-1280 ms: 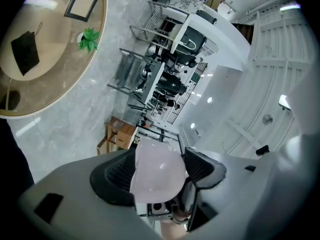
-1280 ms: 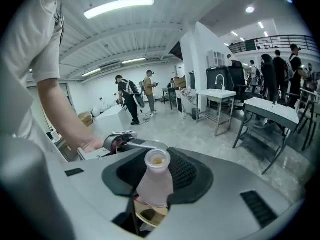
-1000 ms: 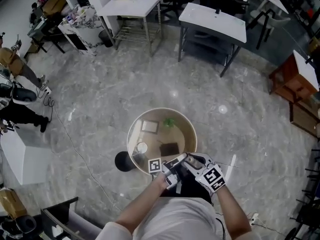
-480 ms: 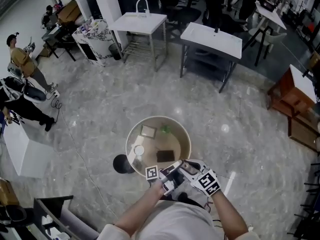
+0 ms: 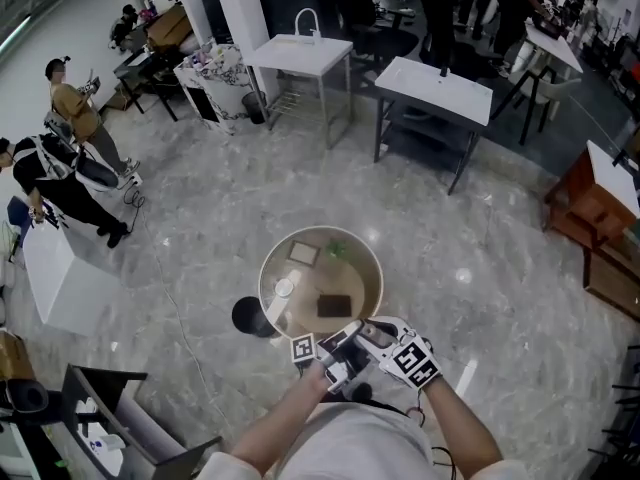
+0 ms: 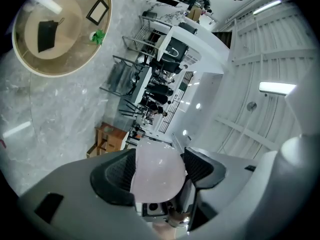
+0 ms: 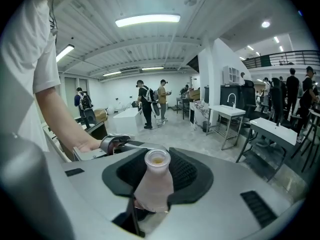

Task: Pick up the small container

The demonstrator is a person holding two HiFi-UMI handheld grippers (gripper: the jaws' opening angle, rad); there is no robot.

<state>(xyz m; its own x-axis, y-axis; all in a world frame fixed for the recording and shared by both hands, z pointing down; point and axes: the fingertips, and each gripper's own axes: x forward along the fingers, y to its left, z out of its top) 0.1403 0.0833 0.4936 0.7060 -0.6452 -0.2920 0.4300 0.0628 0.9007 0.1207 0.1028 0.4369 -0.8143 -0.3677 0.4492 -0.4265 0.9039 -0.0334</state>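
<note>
Together, left claw (image 6: 159,168) and right claw (image 7: 156,170) part-open, both clamped on the small container (image 7: 153,189).

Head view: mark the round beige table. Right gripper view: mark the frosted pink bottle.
Round beige table (image 5: 360,278): head view, bare top.
Frosted pink bottle (image 7: 154,184): right gripper view, body.

Looks down on a glossy grey marble floor (image 5: 480,258) in a busy workshop hall. Holds a round beige table (image 5: 365,273) at centre, two white metal-legged tables (image 5: 300,53) beyond it, a brown wooden cabinet (image 5: 600,203) at right and a white pillar (image 5: 235,8) at rear. Lit from a ribbed ceiling by fluorescent tubes (image 7: 147,20). Overlooked by a railed balcony (image 7: 280,58). Takes in bystanders (image 5: 70,98) at far left.
</note>
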